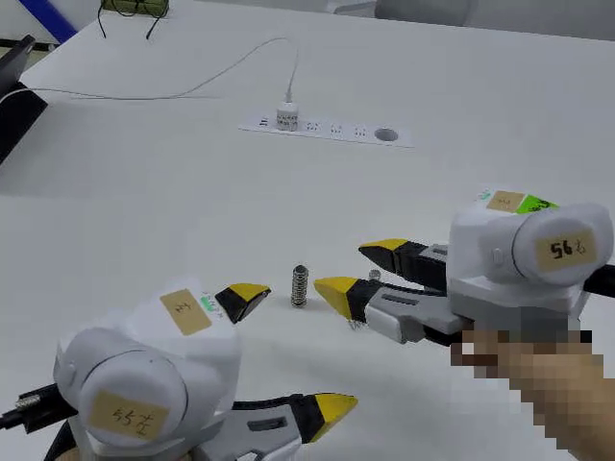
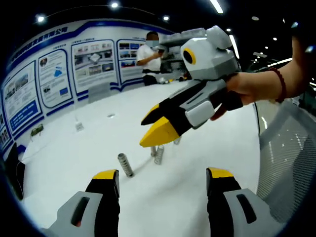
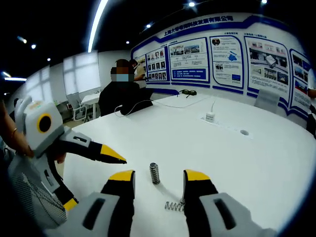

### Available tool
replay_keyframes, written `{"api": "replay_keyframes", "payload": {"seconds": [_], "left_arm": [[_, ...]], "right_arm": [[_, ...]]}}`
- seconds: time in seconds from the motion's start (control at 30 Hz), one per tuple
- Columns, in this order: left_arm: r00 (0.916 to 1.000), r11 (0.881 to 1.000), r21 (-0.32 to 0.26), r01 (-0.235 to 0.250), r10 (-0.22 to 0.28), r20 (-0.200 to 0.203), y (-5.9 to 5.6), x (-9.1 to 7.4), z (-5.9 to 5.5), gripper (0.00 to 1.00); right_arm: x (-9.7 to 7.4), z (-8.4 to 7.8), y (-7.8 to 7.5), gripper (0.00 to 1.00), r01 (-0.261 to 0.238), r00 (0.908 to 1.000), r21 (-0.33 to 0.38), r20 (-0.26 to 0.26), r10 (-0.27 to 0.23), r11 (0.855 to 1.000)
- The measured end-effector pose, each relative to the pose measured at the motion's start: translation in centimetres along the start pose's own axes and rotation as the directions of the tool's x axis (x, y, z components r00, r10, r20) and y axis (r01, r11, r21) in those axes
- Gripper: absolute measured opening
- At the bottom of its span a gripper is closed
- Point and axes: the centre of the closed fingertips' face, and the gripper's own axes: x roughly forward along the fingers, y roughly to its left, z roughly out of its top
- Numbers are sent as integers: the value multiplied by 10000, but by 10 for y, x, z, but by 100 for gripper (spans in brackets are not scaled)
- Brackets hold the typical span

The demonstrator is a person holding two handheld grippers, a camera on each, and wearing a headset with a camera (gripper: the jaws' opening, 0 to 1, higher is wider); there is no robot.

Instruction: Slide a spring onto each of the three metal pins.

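Observation:
A pin with a spring on it (image 1: 300, 285) stands upright on the white table (image 1: 144, 211). My right gripper (image 1: 357, 269) is open just to its right, and a second small pin (image 1: 374, 276) sits between its jaws. In the right gripper view the sprung pin (image 3: 155, 173) stands ahead of the open gripper (image 3: 159, 177), and a loose spring (image 3: 173, 206) lies flat by the right jaw. My left gripper (image 1: 288, 351) is open and empty in front of the pins. In its own view the left gripper (image 2: 163, 174) faces the sprung pin (image 2: 125, 164) and another spring (image 2: 159, 154).
A white power strip (image 1: 327, 129) with a plugged-in cable (image 1: 192, 86) lies across the far table. A dark object (image 1: 14, 96) sits at the left edge. One person (image 3: 121, 94) sits at the far side of the table and another (image 2: 150, 54) stands beyond it.

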Motion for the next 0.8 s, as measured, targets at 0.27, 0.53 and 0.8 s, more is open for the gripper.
{"api": "replay_keyframes", "payload": {"seconds": [0.27, 0.53, 0.8], "left_arm": [[9997, 9996, -134, 255, -256, -49, 1, 10, 4, 63], [9993, 9995, 70, 302, -301, -222, 1, 24, 4, 54], [9981, 9992, 227, 321, -308, -538, 7, 36, 2, 47]], "right_arm": [[-25, -5, -9, 44, 356, 9992, 225, 174, -360, 9991], [-44, -16, -24, 45, 744, 9967, 446, 277, -757, 9962], [-58, -25, -28, 46, 738, 9968, 530, 267, -753, 9959]]}}
